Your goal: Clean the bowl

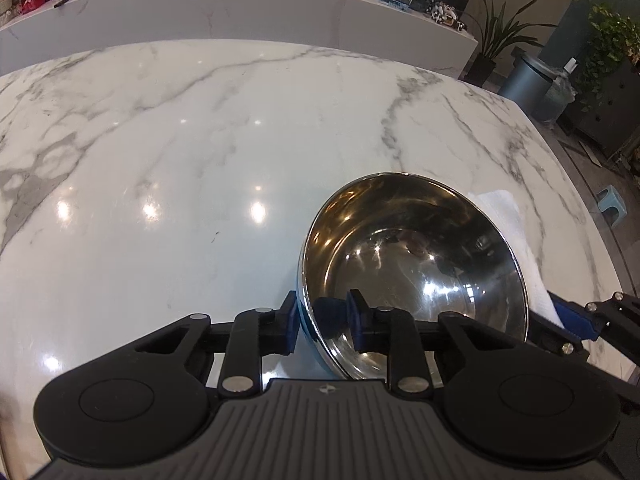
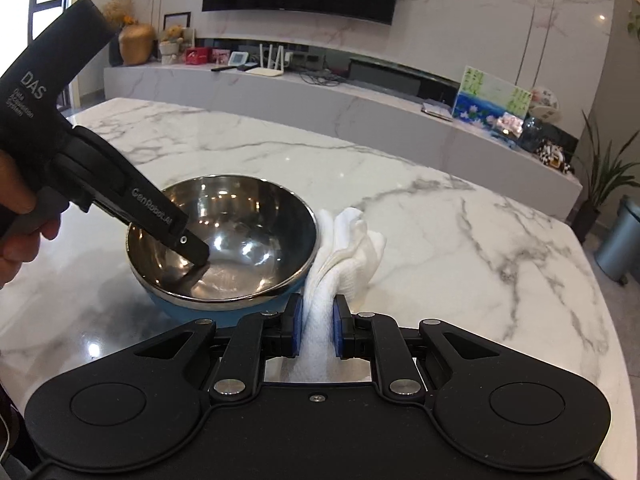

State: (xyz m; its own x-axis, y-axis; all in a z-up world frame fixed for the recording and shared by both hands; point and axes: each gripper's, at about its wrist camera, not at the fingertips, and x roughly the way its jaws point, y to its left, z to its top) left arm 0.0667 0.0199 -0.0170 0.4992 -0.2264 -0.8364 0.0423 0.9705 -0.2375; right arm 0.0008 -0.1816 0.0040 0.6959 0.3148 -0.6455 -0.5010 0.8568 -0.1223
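Now the left tool [image 1: 322, 322] clamps the bowl's [image 1: 416, 264] rim, the right tool [image 2: 315, 330] pinching a cloth [image 2: 348, 248] beside it.

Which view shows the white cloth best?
The right wrist view: the cloth lies bunched beside the bowl, pinched in the right gripper. The left wrist view shows only a strip of it behind the bowl's rim.

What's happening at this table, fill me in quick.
A person is working with a handheld gripper in each hand. The left gripper straddles the near rim of the steel bowl, one finger inside and one outside, gripping the wall. The right gripper is clamped on a bunched white cloth lying just right of the bowl on the marble table. The cloth is not yet inside the bowl, so wiping seems about to begin.
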